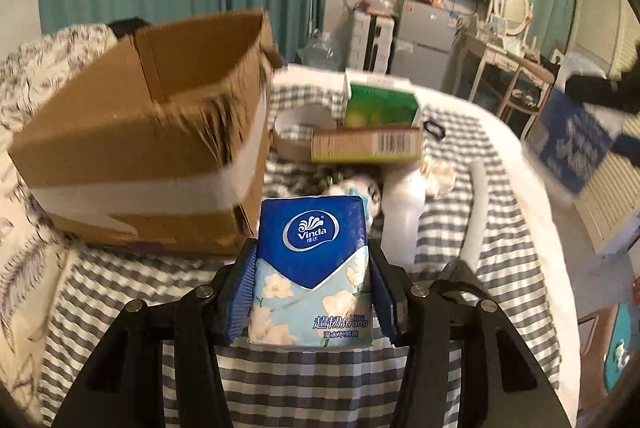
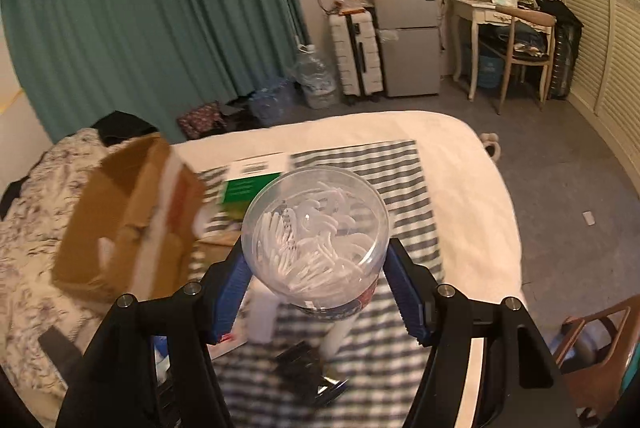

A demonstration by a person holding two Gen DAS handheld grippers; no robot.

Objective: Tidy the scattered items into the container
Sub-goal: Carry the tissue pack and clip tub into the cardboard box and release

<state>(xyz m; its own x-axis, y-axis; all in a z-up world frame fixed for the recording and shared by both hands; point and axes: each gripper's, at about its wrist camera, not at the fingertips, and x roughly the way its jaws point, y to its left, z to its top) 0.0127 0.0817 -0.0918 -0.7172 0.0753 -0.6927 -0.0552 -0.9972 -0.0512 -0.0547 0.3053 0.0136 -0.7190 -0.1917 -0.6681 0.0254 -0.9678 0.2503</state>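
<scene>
both grippers loaded, cardboard box (image 1: 140, 132) at left on the bed.
my left gripper (image 1: 314, 292) clamps the tissue pack (image 1: 312, 268); right gripper (image 2: 320, 284) clamps the clear tub (image 2: 316, 232) (slick sides, so it may slip). only the left view shows the green carton (image 1: 378, 106) and others waiting.

Box (image 1: 132, 132) smeared by motion blur along near rim; inside hidden by its walls. In right wrist view, box (image 2: 128, 220) blurred too, print on green carton (image 2: 244, 190) unreadable. Tissue pack (image 1: 312, 268) sides covered by fingers (image 1: 242, 292), bottom out of sight. Items behind pack, white bottle (image 1: 402, 212) included, soft and hard to name. Jar (image 2: 316, 236) base hidden behind its own clear top; dark object (image 2: 304, 364) below it blurred, identity unclear. Bed (image 1: 500, 156) cut off by frame edges.
</scene>
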